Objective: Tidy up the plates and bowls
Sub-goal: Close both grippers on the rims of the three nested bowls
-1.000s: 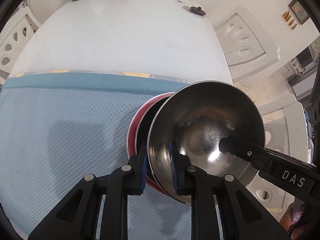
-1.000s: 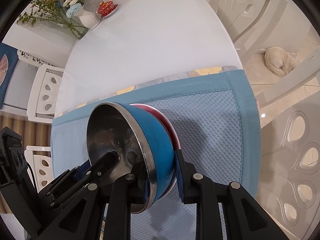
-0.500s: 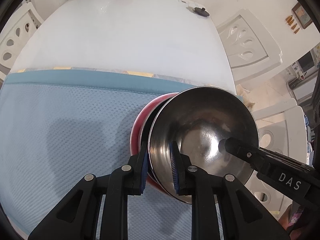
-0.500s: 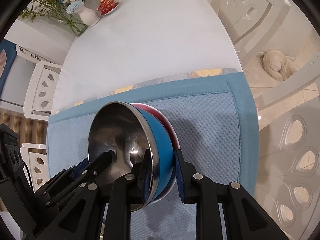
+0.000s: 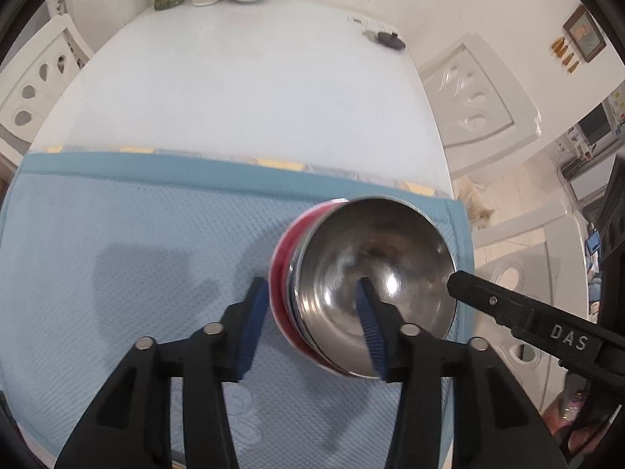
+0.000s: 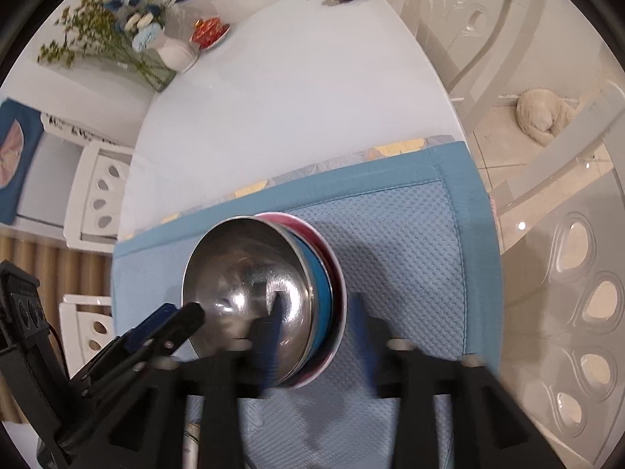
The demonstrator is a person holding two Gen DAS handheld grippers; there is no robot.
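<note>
Surface: white table (image 5: 250,90) under a blue mat (image 5: 117,258).
Writing: "DAS" on right gripper (image 6: 318,312).
Bowls: steel bowl (image 5: 375,273) nested in red bowl (image 5: 282,269), on mat.
Grippers: left gripper (image 5: 310,312) and right have just been opening, jaws straddling opposite rims, pads clear.
Around: flower vase (image 6: 172,52), white chairs (image 5: 468,97).

Steel-lined blue bowl (image 6: 250,285), red bowl (image 5: 282,269), dotted blue mat (image 5: 117,265)

Both rigs look alike: the left hand-held gripper (image 5: 312,314) is matte black plastic with ribbed blue pads and silver screws; the right hand-held gripper (image 6: 318,330) has white "DAS" lettering.
</note>
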